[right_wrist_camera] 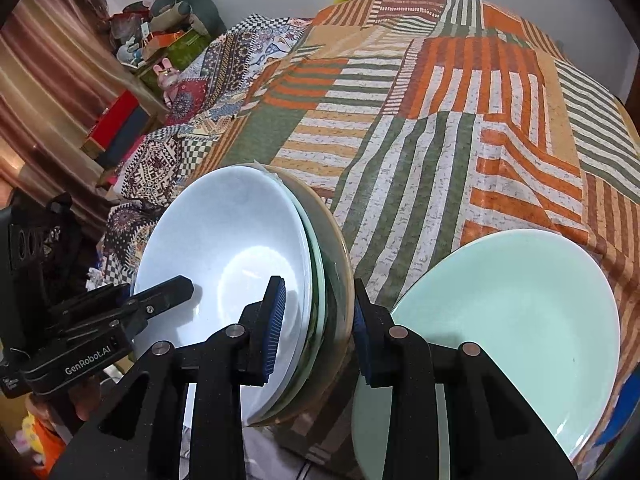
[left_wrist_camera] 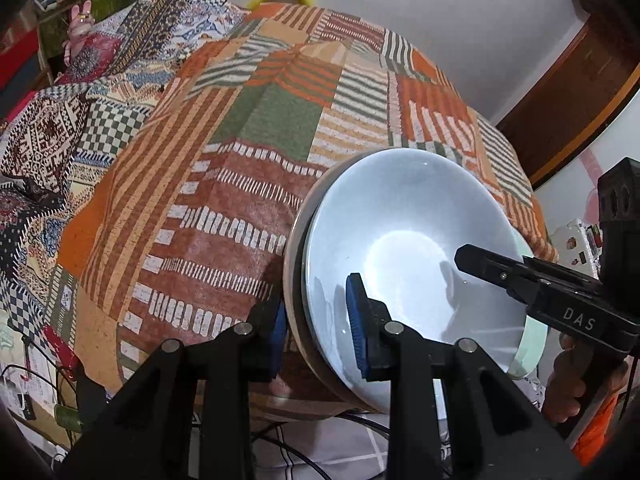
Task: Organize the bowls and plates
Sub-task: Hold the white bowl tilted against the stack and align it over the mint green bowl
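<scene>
The left gripper (left_wrist_camera: 320, 332) is clamped on the near-left rim of a stack of bowls (left_wrist_camera: 404, 248), one blue-ribbed pad (left_wrist_camera: 357, 322) inside the top white bowl and the other against the stack's outer wall. The right gripper (right_wrist_camera: 318, 328) pinches the opposite rim of the same stack (right_wrist_camera: 224, 240), its left pad (right_wrist_camera: 274, 322) inside the white bowl and its right pad on the brown outer bowl (right_wrist_camera: 340, 264). A thin green rim shows between the white and brown bowls. The stack hangs tilted between the two grippers, over the near edge of a table covered by an orange, green and white patchwork cloth (right_wrist_camera: 440, 120). Just to the right of the right gripper, a pale mint-green plate (right_wrist_camera: 512, 312) lies on the cloth. A hand (left_wrist_camera: 576, 384) grips the right tool's handle. Farther left, a second patterned blanket (left_wrist_camera: 48, 136) and cluttered shelves fill the room's side.
</scene>
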Demonstrator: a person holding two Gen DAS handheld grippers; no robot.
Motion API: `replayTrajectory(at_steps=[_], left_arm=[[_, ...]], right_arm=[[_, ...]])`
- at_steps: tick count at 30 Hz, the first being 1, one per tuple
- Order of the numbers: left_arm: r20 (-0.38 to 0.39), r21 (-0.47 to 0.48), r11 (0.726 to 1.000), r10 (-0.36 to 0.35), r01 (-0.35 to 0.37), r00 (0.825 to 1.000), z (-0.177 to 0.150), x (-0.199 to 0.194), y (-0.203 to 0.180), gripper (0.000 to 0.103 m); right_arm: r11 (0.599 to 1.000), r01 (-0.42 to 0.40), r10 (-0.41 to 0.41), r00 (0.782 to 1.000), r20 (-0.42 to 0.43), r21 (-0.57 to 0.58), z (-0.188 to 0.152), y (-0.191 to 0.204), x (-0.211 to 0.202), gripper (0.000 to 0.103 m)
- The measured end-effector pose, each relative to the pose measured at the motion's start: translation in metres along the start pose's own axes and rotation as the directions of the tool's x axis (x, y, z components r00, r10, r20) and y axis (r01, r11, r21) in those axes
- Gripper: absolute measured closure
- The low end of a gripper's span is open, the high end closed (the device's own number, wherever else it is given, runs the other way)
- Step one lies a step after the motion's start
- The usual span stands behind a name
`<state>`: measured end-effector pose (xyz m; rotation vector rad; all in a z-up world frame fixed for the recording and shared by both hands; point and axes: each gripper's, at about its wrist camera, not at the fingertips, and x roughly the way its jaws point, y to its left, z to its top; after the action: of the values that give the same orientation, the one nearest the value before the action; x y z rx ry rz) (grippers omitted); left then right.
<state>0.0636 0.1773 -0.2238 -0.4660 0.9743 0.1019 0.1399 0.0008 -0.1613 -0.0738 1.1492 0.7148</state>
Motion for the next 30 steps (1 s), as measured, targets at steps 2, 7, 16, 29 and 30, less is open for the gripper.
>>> replayTrajectory(at_steps=[2, 7, 16, 29, 30], left_arm=[[0.015, 0.006, 1.0, 0.001, -0.002, 1.0, 0.001, -0.007, -0.003, 0.075], [0.058, 0.037, 0.999, 0.001, -0.003, 0.998, 0.003, -0.026, -0.016, 0.075], [0.123, 0.088, 0.996, -0.02, 0.01, 0.992, 0.007, -0.055, -0.043, 0.075], [0.169, 0.178, 0.984, -0.053, 0.022, 0.984, 0.001, -0.076, -0.095, 0.075], [0.168, 0.186, 0.982, -0.058, 0.026, 0.984, 0.001, -0.076, -0.099, 0.075]], right_arm=[[1.0, -0.003, 0.003, 1.0, 0.017, -0.002, 0.001, 0.003, -0.006, 0.074], [1.0, -0.009, 0.009, 0.998, 0.06, -0.004, 0.001, 0.006, -0.023, 0.074], [1.0, -0.004, 0.004, 0.988, 0.153, -0.003, -0.002, 0.006, -0.058, 0.074], [0.999, 0.002, -0.013, 0.972, 0.235, 0.049, -0.018, -0.018, -0.098, 0.074], [0.998, 0.003, -0.017, 0.97, 0.241, 0.058, -0.02, -0.022, -0.101, 0.074]])
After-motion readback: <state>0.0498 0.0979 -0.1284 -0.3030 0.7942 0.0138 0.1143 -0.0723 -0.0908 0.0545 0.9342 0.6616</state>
